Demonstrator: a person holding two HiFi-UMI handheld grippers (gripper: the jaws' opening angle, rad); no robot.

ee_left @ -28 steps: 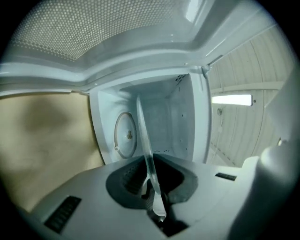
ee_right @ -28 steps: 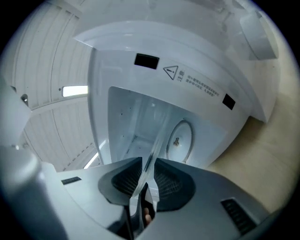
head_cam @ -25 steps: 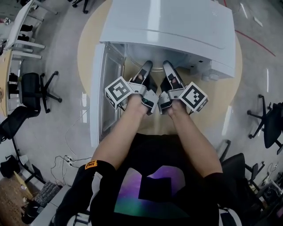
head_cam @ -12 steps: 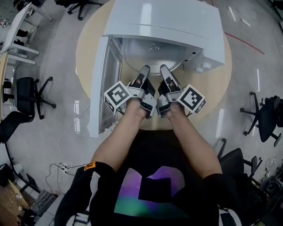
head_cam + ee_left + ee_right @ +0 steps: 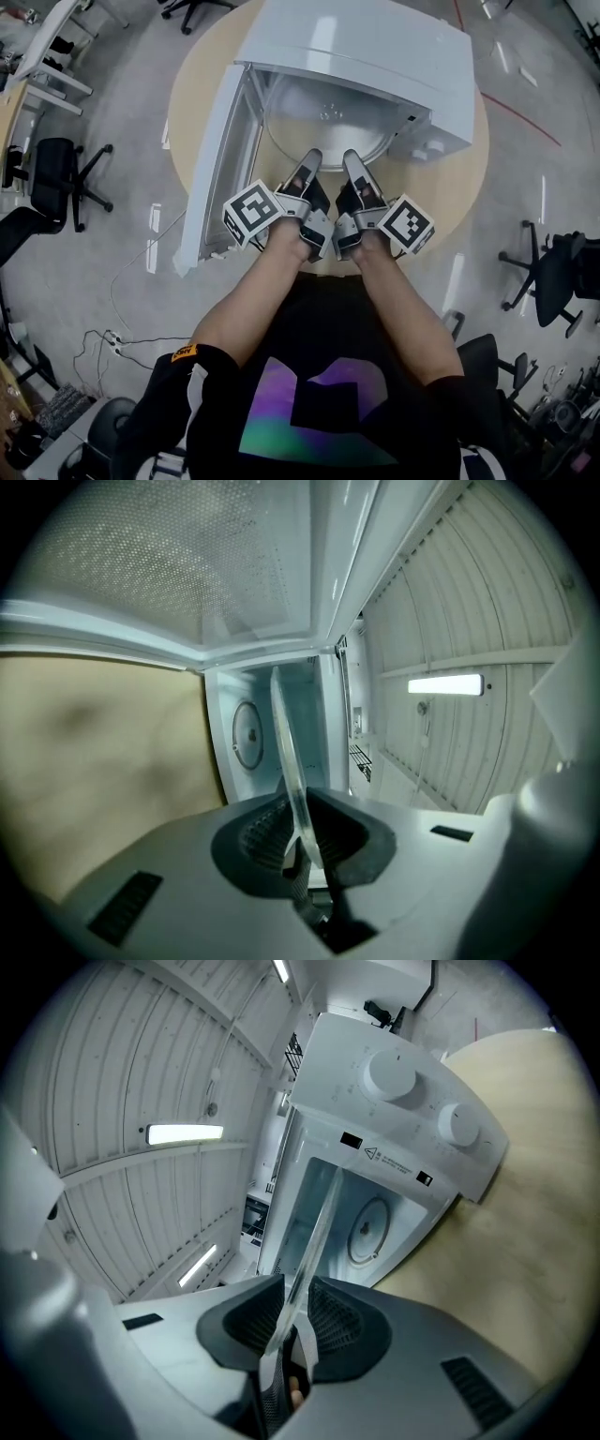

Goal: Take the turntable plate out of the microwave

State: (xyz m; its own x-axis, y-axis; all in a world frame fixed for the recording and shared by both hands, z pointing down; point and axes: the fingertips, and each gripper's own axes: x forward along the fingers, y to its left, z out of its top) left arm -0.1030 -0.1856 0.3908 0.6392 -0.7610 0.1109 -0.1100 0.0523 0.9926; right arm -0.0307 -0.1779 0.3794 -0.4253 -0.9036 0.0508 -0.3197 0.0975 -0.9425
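Observation:
The clear glass turntable plate point(image 5: 323, 117) lies level, half out of the white microwave point(image 5: 375, 56). Both grippers pinch its near rim side by side. My left gripper point(image 5: 310, 161) is shut on the rim left of centre, and my right gripper point(image 5: 352, 161) is shut on it right of centre. In the left gripper view the plate point(image 5: 286, 752) shows edge-on between the ribbed pads of the left gripper point(image 5: 302, 832), with the empty cavity point(image 5: 267, 728) beyond. In the right gripper view the plate point(image 5: 317, 1227) runs between the pads of the right gripper point(image 5: 289, 1314), under the knob panel point(image 5: 412, 1101).
The microwave door point(image 5: 214, 159) stands open to the left, next to my left arm. The microwave sits on a round wooden table point(image 5: 455, 178). Office chairs stand on the floor at left point(image 5: 56, 178) and right point(image 5: 553, 272). Cables point(image 5: 122, 319) lie at lower left.
Both grippers have drawn back toward me with the plate, and more of the glass disc now shows outside the microwave's opening.

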